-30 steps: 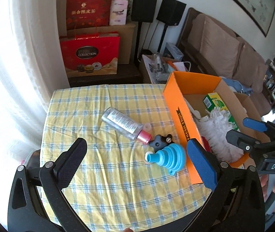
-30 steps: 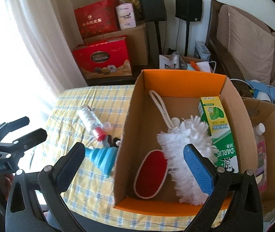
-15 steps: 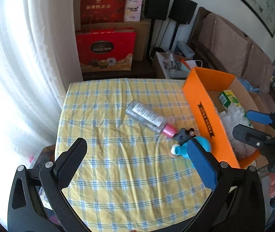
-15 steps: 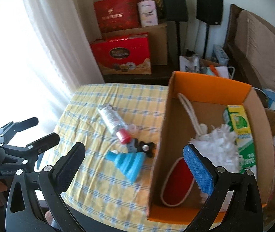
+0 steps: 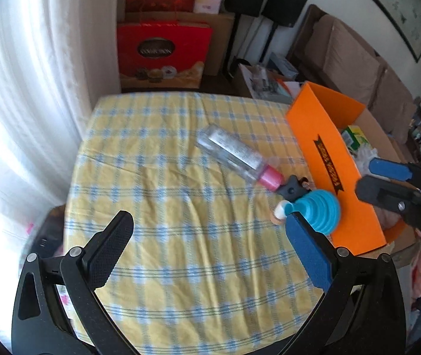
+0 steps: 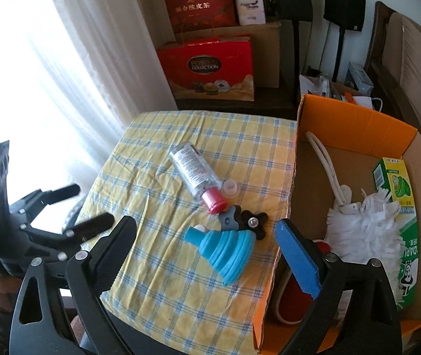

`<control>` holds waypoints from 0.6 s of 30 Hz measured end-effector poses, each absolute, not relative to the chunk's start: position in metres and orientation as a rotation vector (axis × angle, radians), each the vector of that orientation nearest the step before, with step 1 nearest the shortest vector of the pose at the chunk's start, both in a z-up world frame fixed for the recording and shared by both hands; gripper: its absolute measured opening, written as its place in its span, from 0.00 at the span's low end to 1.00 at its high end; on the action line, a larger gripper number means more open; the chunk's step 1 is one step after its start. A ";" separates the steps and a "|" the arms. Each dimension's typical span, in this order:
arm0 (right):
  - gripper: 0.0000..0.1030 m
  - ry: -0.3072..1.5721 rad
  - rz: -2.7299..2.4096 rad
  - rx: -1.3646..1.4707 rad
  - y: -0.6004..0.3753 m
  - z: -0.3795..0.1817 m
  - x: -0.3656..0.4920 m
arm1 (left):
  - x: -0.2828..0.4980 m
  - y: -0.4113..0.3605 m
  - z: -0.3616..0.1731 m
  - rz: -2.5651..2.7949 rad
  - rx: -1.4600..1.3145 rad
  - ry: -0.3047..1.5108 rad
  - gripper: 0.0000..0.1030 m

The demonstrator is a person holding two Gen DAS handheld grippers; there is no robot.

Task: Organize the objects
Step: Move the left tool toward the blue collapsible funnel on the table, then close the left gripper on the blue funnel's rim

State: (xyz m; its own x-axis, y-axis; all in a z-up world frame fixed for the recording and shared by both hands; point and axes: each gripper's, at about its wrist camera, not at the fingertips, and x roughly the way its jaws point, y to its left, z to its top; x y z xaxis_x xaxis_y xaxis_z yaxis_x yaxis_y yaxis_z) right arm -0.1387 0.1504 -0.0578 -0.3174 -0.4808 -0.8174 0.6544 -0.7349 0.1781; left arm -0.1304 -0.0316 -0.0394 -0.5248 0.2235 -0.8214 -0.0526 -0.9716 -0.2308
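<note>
Left wrist view: your left hand-held gripper (image 5: 210, 244) is spread wide over the checked bench (image 5: 166, 177), nothing between its fingers. The clear bottle (image 5: 234, 155) lies on its side near the orange box (image 5: 333, 165).

Right wrist view: your right hand-held gripper (image 6: 206, 244) has just been closing slightly, jaws apart, above the blue funnel (image 6: 228, 247); nothing pinched.

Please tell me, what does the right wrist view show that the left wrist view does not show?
Only the right wrist view: the box floor with the white duster, the red brush, the whole green carton and a clear cap.
Only the left wrist view: the printed label on the orange box.
Both: the clear bottle, blue funnel, black knob, checked tablecloth.
</note>
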 end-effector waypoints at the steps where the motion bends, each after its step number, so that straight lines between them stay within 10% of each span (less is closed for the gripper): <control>1: 0.88 0.237 -2.088 1.209 0.150 -0.058 -0.139 | -0.132 -0.029 -0.042 2.579 -1.438 -0.281 0.96; 18: 0.79 0.216 -2.099 1.212 0.166 -0.056 -0.144 | -0.173 0.015 -0.095 2.242 -1.502 -0.658 0.69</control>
